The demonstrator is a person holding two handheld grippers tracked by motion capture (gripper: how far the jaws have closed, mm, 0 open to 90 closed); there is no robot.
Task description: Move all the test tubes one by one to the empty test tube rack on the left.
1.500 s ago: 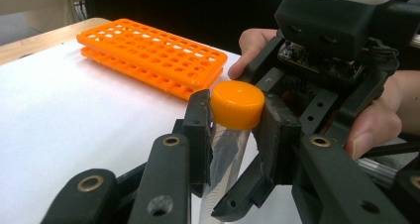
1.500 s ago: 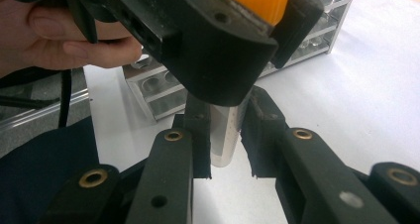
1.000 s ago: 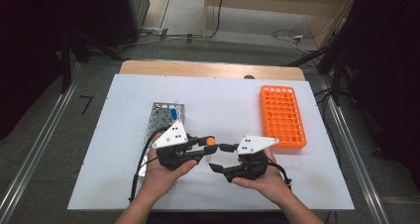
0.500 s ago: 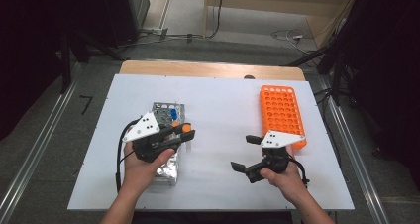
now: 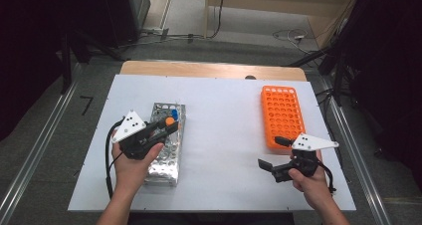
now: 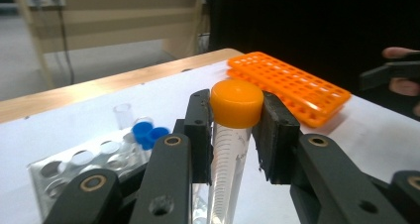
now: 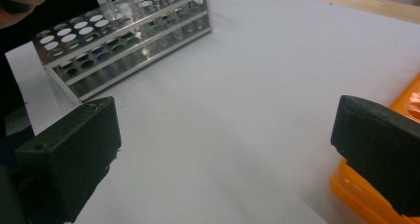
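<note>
My left gripper [image 5: 166,127] is clamped on an orange-capped tube [image 6: 233,135], gripped just below its cap and held upright over the metal rack [image 5: 166,155]. Two blue caps [image 6: 148,134] stand in that rack's far end. My right gripper [image 5: 272,153] is spread wide and holds nothing, well away from the metal rack, its one jaw just beside the orange rack [image 5: 282,113] on the white surface [image 5: 224,135].

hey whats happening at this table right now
A person holds a tool in each hand. The left tool is shut on an orange-capped tube, above the metal tube rack. The right tool is open and empty, beside the orange rack.
</note>
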